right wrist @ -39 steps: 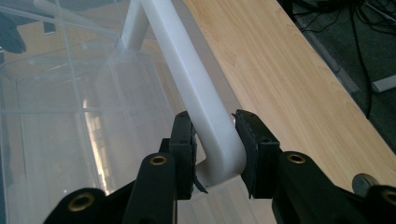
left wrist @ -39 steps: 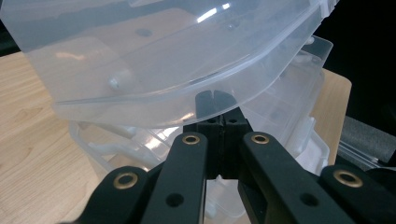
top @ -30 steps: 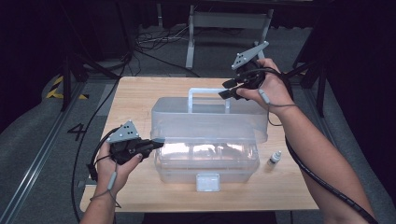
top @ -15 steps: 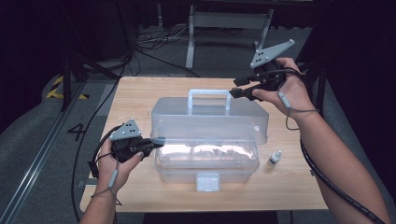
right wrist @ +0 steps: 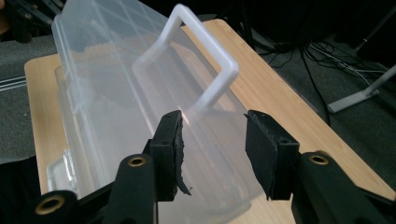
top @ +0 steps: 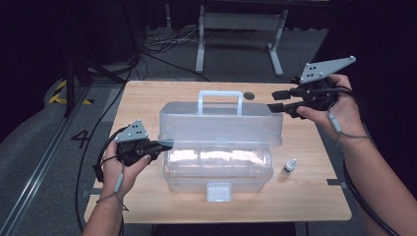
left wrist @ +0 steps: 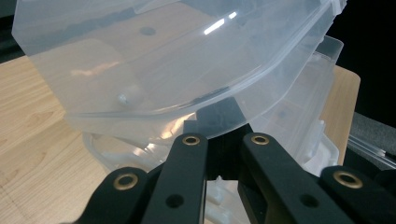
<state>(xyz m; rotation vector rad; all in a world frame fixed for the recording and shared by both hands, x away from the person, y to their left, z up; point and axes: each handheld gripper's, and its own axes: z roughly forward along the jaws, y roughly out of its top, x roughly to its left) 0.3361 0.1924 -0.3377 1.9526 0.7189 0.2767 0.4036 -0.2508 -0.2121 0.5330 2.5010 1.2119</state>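
Note:
A clear plastic toolbox stands mid-table, its lid point(top: 221, 123) lifted a little off the base point(top: 219, 167). A white handle point(top: 220, 96) rises from the lid's top. My left gripper point(top: 164, 145) is at the lid's left end, shut on its lower edge. In the left gripper view the lid point(left wrist: 163, 60) runs down between the nearly closed jaws of the left gripper point(left wrist: 223, 140). My right gripper point(top: 278, 101) hangs open in the air off the box's right rear corner, holding nothing. In the right gripper view, the lid point(right wrist: 107, 93) and handle point(right wrist: 205, 60) lie beyond the right gripper point(right wrist: 215, 149).
A small dropper bottle point(top: 289, 167) stands on the wooden table point(top: 142, 98) right of the box base. The box's front latch point(top: 219, 191) hangs loose near the table's front edge. Cables and metal stand legs point(top: 236, 44) lie on the floor behind.
My right gripper has drawn back from the handle, moving right and slightly up, still open. The left gripper has kept its hold at the lid's left end.

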